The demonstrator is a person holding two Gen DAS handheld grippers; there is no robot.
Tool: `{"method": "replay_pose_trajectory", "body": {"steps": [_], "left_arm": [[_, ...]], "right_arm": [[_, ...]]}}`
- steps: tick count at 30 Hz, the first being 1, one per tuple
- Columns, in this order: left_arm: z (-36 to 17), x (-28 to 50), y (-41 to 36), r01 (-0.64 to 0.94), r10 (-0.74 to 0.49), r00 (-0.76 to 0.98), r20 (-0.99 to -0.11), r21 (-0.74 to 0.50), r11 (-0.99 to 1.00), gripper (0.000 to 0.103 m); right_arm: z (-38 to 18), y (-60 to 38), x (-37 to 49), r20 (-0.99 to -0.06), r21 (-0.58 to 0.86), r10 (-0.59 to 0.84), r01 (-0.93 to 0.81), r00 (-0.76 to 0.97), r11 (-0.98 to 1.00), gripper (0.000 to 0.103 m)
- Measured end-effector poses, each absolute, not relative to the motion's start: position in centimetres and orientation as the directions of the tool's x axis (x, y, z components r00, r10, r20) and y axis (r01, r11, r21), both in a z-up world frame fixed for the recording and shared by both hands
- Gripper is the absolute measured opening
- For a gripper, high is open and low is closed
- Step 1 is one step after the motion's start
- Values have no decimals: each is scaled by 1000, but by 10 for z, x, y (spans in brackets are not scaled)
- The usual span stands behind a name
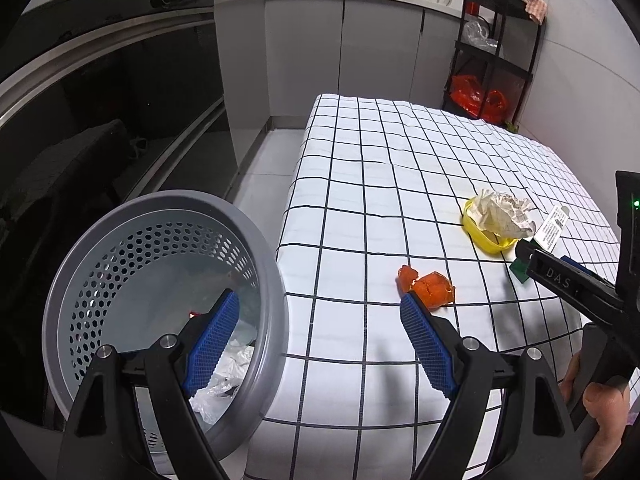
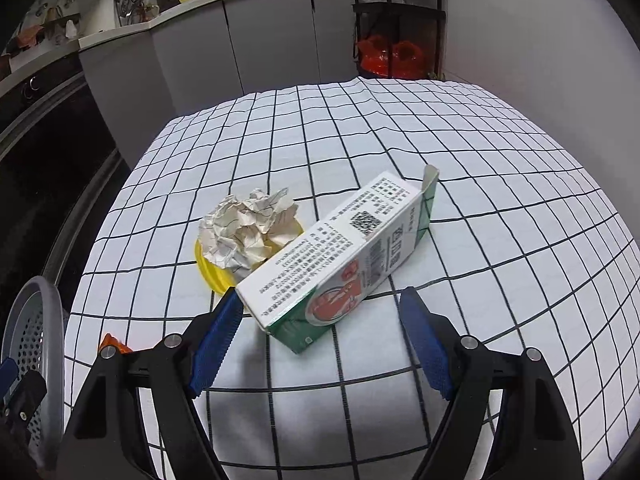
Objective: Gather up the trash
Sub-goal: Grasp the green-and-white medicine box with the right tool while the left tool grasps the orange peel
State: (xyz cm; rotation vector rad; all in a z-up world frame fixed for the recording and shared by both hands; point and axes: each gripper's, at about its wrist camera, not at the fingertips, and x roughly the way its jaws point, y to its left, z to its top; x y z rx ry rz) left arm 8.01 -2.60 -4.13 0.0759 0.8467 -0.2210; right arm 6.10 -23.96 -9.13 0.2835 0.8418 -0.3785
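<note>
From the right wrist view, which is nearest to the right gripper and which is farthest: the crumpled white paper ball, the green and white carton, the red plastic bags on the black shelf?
1. Green and white carton: lying just ahead of the open right gripper.
2. Crumpled white paper ball: behind the carton, to the left, on a yellow lid.
3. Red plastic bags: on the black shelf, past the table's far edge.

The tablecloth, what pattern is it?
The tablecloth is white with a thin black grid of squares, clearest in the right wrist view.
</note>
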Motion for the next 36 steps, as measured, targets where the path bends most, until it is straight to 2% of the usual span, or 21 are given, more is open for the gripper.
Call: {"method": "replay_pose_trajectory", "body": {"steps": [12, 19, 24, 36], "left_arm": [[-41, 82, -38, 235, -180, 641, -746, -32, 971, 81], [-47, 83, -53, 250, -185, 637, -748, -26, 968, 81], [-55, 88, -63, 252, -183, 623, -760, -26, 967, 82], [-72, 99, -72, 243, -172, 586, -792, -31, 970, 82]], "right_arm": [[-90, -290, 20, -781, 110, -254, 527, 571, 843, 77], [-83, -315, -1, -755, 76, -317, 557, 574, 827, 77], [-80, -315, -2, -741, 94, -281, 509, 610, 856, 78], [-91, -343, 20, -784, 109, -239, 505, 573, 856, 78]]}}
